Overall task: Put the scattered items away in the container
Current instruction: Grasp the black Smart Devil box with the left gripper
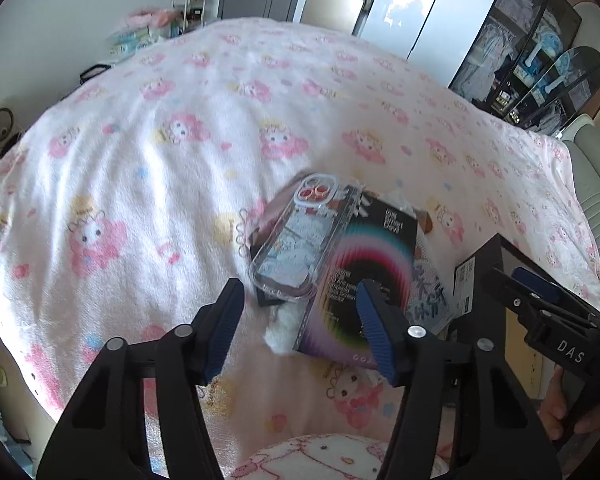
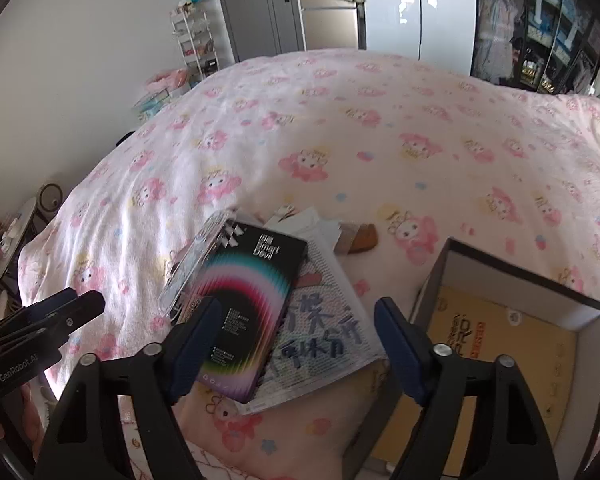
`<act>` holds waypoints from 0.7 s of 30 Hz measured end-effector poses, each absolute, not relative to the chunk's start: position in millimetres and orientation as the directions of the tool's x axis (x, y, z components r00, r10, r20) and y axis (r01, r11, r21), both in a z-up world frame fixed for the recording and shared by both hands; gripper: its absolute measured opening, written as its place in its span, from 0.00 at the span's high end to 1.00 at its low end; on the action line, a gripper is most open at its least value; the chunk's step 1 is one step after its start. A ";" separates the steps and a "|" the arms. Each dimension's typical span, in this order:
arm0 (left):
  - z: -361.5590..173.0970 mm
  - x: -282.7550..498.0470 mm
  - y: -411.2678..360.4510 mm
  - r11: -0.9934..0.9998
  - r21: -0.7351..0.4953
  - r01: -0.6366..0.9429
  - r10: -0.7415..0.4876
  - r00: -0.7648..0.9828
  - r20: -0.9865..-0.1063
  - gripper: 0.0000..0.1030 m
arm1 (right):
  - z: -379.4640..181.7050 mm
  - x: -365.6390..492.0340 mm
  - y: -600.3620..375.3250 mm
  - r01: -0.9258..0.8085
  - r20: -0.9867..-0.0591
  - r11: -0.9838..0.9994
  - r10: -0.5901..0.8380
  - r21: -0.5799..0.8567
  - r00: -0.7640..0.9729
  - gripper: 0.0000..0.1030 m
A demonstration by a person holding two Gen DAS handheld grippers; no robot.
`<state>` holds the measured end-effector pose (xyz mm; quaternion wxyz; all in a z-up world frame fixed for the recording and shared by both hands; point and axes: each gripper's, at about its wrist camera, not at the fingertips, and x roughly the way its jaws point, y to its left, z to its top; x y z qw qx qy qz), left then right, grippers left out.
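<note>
— What's closest to the cameras?

— The left gripper (image 1: 300, 320), fingers spread wide and holding nothing, poised just over the near end of the pile. The right gripper (image 2: 296, 344) is the same: spread apart, empty, hanging above the patterned packet (image 2: 320, 332) and the left wall of the box (image 2: 432, 280).

— And the scattered things?

— All heaped together on the pink cartoon blanket (image 1: 160, 140). A black Smart Devil box (image 1: 360, 276) lies tilted across the patterned packet, with a clear phone case (image 1: 292, 248) resting partly on its left edge. Something white and fluffy (image 1: 282, 328) pokes out beneath (I cannot tell what it is).

— The container?

— The open dark-walled box sits just right of the pile, apart from it, with a yellow printed item (image 2: 480, 340) flat on its bottom.

— Further back?

— Some white papers (image 2: 312, 224) and a small brown object (image 2: 364, 242) beyond the pile, then a wire rack (image 2: 196, 40) and wardrobe doors (image 2: 420, 4).
</note>
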<state>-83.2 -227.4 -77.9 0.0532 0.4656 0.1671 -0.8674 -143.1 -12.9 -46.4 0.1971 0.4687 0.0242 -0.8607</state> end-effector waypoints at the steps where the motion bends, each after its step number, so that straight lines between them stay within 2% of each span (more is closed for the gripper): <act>1: -86.9 -87.2 -228.2 -0.936 -0.250 0.248 0.083 -0.535 -0.841 0.49 | -56.8 -144.5 -16.7 0.369 -0.828 -0.914 -0.333 0.167 -0.452 0.38; 2: -96.5 -91.2 -230.3 -0.930 -0.268 0.252 0.107 -0.513 -0.852 0.49 | -66.1 -145.5 -20.2 0.376 -0.837 -0.909 -0.344 0.183 -0.425 0.44; 3: -105.5 -94.9 -232.6 -0.921 -0.291 0.260 0.133 -0.491 -0.861 0.49 | -74.7 -145.6 -23.8 0.381 -0.845 -0.906 -0.346 0.187 -0.408 0.46; 7: -135.4 -107.6 -242.6 -0.840 -0.354 0.411 0.162 -0.432 -0.887 0.49 | -105.7 -149.9 -33.2 0.364 -0.880 -0.916 -0.304 0.166 -0.365 0.46; 12: -152.6 -123.4 -231.5 -0.808 -0.389 0.443 0.209 -0.402 -0.891 0.49 | -123.6 -158.5 -36.8 0.336 -0.897 -0.921 -0.308 0.198 -0.316 0.46; 14: -153.5 -124.6 -233.2 -0.780 -0.420 0.464 0.230 -0.412 -0.882 0.46 | -127.3 -157.9 -39.8 0.326 -0.899 -0.926 -0.299 0.192 -0.320 0.46; 16: -156.0 -129.5 -233.6 -0.764 -0.438 0.473 0.246 -0.414 -0.877 0.30 | -134.1 -158.4 -42.6 0.316 -0.910 -0.932 -0.279 0.180 -0.307 0.46; 19: -168.4 -142.8 -233.0 -0.756 -0.454 0.472 0.300 -0.367 -0.881 0.28 | -146.9 -159.8 -44.6 0.302 -0.922 -0.934 -0.276 0.190 -0.272 0.46; 21: -176.2 -147.7 -232.6 -0.748 -0.456 0.482 0.324 -0.335 -0.885 0.30 | -154.0 -162.7 -44.8 0.297 -0.913 -0.920 -0.330 0.255 -0.240 0.44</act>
